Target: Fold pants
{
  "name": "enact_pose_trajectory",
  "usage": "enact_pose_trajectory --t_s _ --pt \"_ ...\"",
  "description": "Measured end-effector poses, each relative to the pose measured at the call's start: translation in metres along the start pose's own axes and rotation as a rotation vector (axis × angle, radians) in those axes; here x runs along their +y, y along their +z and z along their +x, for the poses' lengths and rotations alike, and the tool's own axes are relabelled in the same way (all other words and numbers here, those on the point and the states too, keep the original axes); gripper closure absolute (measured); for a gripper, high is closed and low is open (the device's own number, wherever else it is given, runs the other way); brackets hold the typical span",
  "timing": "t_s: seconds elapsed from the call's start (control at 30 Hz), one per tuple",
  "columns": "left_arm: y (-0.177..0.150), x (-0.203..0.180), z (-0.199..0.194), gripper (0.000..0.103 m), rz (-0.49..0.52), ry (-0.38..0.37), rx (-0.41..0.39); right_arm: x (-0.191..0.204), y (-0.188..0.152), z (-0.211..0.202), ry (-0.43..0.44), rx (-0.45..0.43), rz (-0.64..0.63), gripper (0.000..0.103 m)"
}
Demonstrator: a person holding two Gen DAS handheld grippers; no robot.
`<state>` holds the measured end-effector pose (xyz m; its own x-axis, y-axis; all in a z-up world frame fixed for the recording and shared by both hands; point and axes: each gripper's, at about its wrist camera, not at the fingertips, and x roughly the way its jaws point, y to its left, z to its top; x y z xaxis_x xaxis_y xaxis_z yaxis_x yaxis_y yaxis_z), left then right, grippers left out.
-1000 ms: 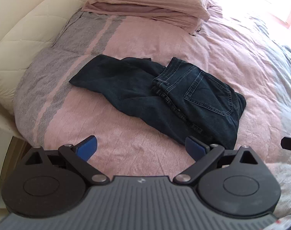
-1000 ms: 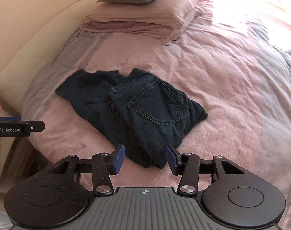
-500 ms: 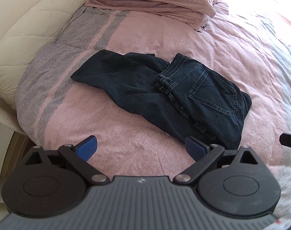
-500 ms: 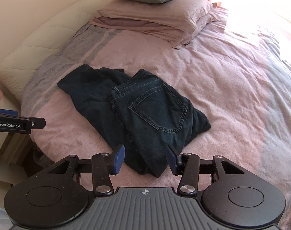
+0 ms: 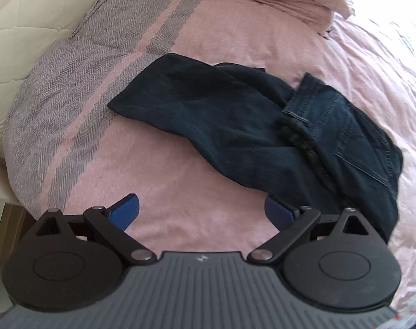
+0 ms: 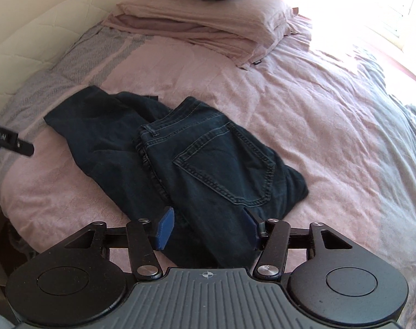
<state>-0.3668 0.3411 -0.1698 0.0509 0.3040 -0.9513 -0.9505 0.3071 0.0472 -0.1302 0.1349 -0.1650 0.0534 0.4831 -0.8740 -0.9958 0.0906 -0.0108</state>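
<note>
Both tools have come down closer to the pants (image 6: 186, 170) since the earlier frame, so the dark denim now fills more of each view and the pillows (image 6: 208, 19) sit higher in the picture. Those pants lie in a loose heap on the pink bed cover (image 6: 317, 126), waistband and back pocket uppermost, legs bunched off to the left tool's side. Their near edge lies just ahead of the right tool (image 6: 208, 230), between its blue pads, which do not press on the cloth; its jaws are opening. Ahead and to the right of the left tool (image 5: 202, 211) lies the leg end; that tool stands wide apart with bare cover between its pads.

Folding has not begun; this looks like the approach. Next, each tool likely needs an edge to grip so the heap can be spread flat.
</note>
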Motion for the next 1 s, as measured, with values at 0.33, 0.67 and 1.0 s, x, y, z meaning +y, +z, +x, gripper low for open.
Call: enact_pose_trajectory --t_s 0.33,0.67,1.0 --pt "0.033 0.049 0.086 0.007 0.008 0.001 -0.012 0.066 -0.006 0.107 -0.094 -0.037 -0.264 0.05" --pt "0.024 0.057 0.133 0.008 -0.063 0.048 -0.001 0.063 -0.015 0.176 -0.104 -0.101 -0.442 0.103" --pt "0.01 0.029 0.107 0.01 -0.094 -0.006 -0.053 -0.197 -0.022 0.039 -0.216 -0.391 0.588 0.103"
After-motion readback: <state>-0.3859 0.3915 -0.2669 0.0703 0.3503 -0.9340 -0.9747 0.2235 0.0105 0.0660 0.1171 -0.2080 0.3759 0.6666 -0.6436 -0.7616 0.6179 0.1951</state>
